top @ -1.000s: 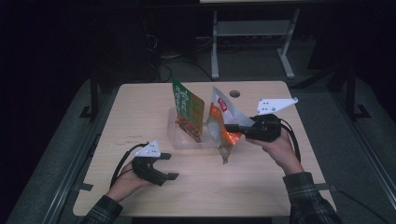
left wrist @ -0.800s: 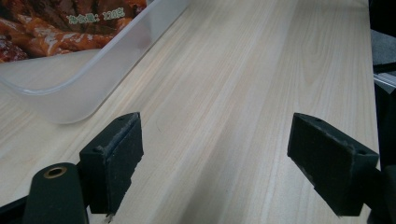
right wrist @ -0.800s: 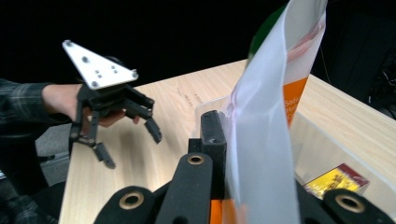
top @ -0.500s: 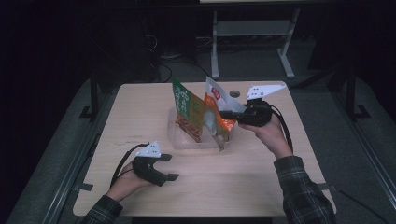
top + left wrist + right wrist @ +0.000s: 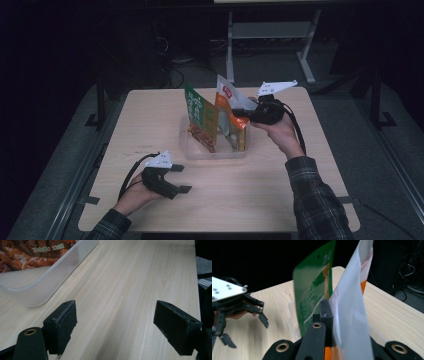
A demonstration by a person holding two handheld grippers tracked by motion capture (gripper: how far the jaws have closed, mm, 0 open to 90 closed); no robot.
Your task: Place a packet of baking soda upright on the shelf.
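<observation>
A clear plastic container (image 5: 215, 153) sits mid-table with a green snack packet (image 5: 200, 116) standing upright in it. My right gripper (image 5: 240, 114) is shut on the upper edge of an orange and white packet (image 5: 231, 122). It holds that packet upright just right of the green one, with its lower end inside the container. In the right gripper view the jaws pinch the white packet (image 5: 352, 315), with the green packet (image 5: 312, 292) close behind. My left gripper (image 5: 182, 179) rests open on the table at the front left. Its jaws (image 5: 115, 312) hold nothing, near the container's corner (image 5: 47, 287).
The wooden table (image 5: 280, 190) has bare surface to the left, right and front of the container. A metal stand (image 5: 270, 37) and cables lie on the dark floor beyond the far edge. The left gripper (image 5: 239, 307) shows far off in the right gripper view.
My right gripper carried the orange and white packet leftward, from the right of the container to over it, beside the green packet. The left gripper stayed put.
</observation>
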